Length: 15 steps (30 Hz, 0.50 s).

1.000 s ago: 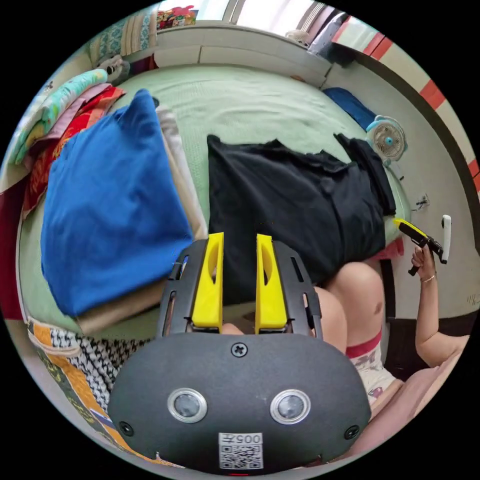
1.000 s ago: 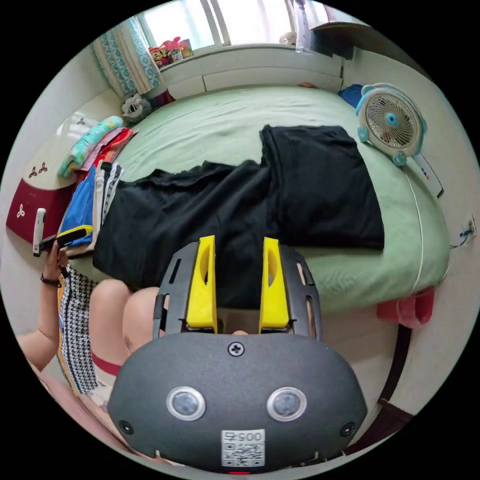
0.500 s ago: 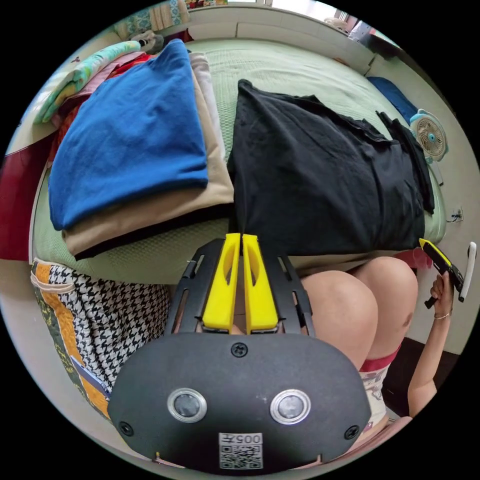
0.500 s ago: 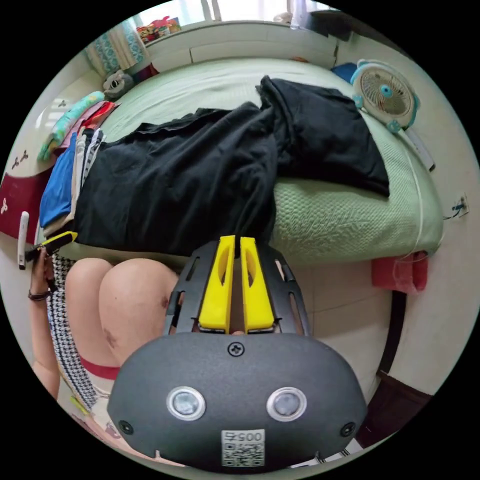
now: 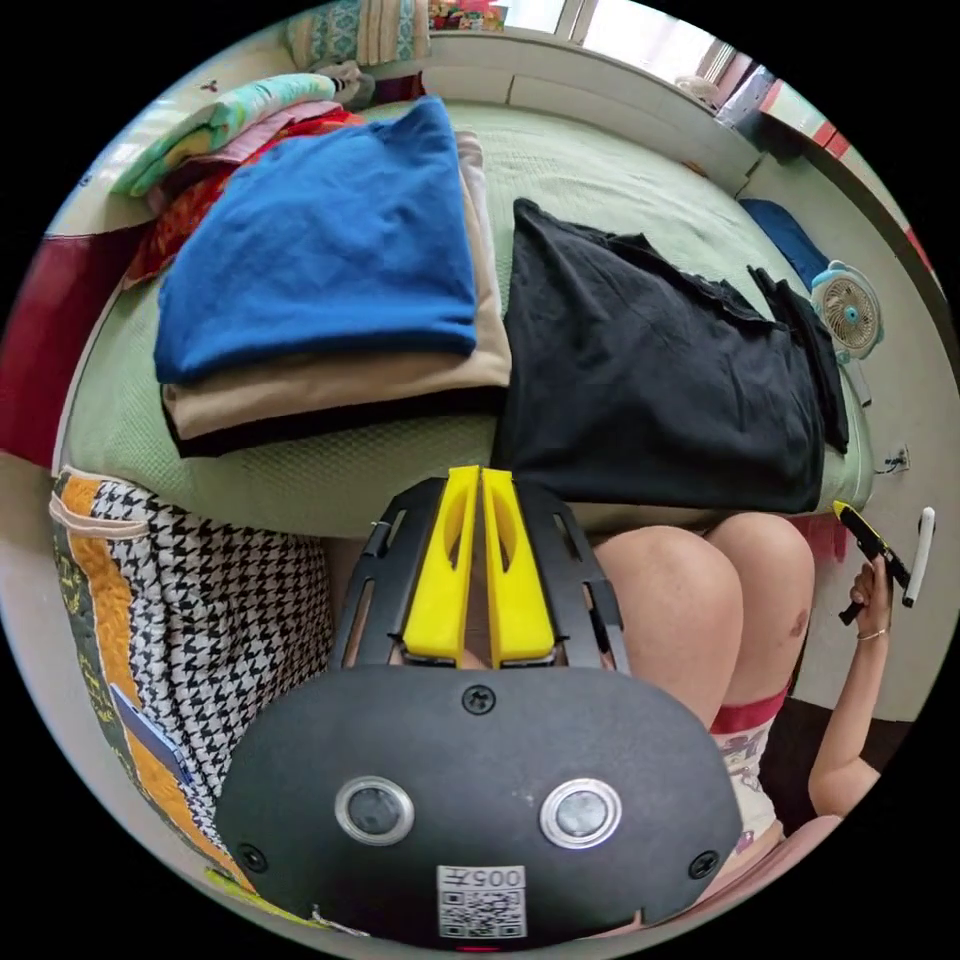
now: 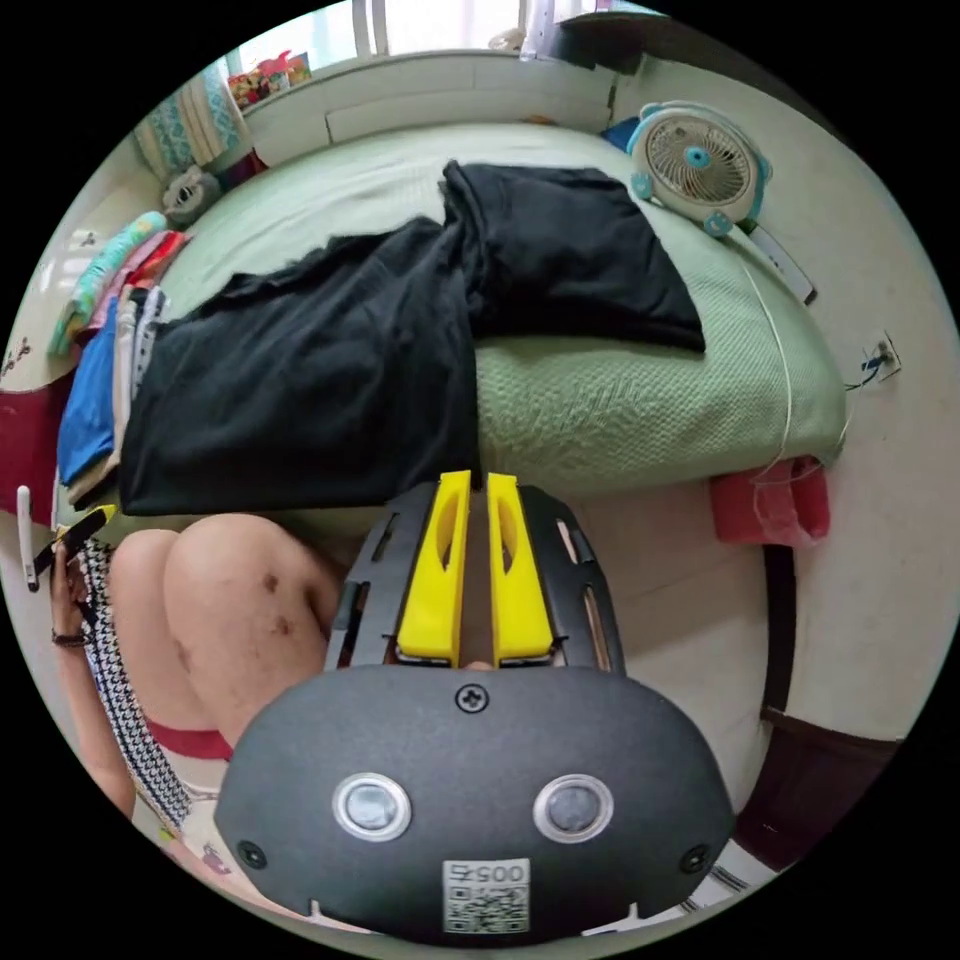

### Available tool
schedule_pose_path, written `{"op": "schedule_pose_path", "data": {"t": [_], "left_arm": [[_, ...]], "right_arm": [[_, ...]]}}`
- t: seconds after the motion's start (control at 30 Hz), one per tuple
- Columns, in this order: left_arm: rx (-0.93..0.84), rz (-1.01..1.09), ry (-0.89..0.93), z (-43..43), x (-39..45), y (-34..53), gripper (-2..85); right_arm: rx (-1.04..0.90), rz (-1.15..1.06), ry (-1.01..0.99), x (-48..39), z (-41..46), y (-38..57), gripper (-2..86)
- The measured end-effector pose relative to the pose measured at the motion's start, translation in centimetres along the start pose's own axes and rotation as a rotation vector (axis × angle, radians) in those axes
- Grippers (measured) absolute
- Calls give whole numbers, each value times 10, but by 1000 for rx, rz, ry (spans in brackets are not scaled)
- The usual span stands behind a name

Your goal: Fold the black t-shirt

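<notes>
A black t-shirt (image 5: 660, 380) lies on a green bed (image 6: 640, 400); folded clothes (image 5: 320, 270) at ten o'clock, a fan (image 6: 697, 160) at one. Both grippers (image 5: 479, 485) (image 6: 468, 488) are closed on nothing.

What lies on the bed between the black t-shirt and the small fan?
In the right gripper view, bare green bedcover separates the black t-shirt from the small fan; nothing else lies there.

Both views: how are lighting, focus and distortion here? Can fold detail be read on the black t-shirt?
Left gripper view: even daylight, sharp, strong fisheye bending of the bed edge; the black t-shirt reads as a dark mass with faint creases. Right gripper view: window blown out to white, the t-shirt's folds barely visible, the fan crisp.
</notes>
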<state>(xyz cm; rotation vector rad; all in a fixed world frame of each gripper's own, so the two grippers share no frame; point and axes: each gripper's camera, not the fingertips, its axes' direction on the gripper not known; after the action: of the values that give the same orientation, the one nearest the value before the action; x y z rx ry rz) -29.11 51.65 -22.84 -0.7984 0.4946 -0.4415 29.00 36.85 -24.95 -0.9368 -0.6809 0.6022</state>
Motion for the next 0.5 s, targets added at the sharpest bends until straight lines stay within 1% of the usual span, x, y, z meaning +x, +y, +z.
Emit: {"op": "schedule_pose_path", "data": {"t": [0.07,0.13,0.23,0.37,0.5], "left_arm": [[53,13,8,-8,9,-7,3],[112,67,55,-12,32,-27,6],[127,141,97,-1,72,-63,9],[135,239,127,21,130,-105,4],[69,328,135,60,190,-150,0]], "right_arm": [[76,-58,-66,-7,-20,-11,53],[120,-98,-76,-21,-28,-28,63],[169,-187,-122,-58,-24,-61,70],[145,-275,-107,-113,15,-114,68],[72,-294,-101,-140,51,-157,70]]}}
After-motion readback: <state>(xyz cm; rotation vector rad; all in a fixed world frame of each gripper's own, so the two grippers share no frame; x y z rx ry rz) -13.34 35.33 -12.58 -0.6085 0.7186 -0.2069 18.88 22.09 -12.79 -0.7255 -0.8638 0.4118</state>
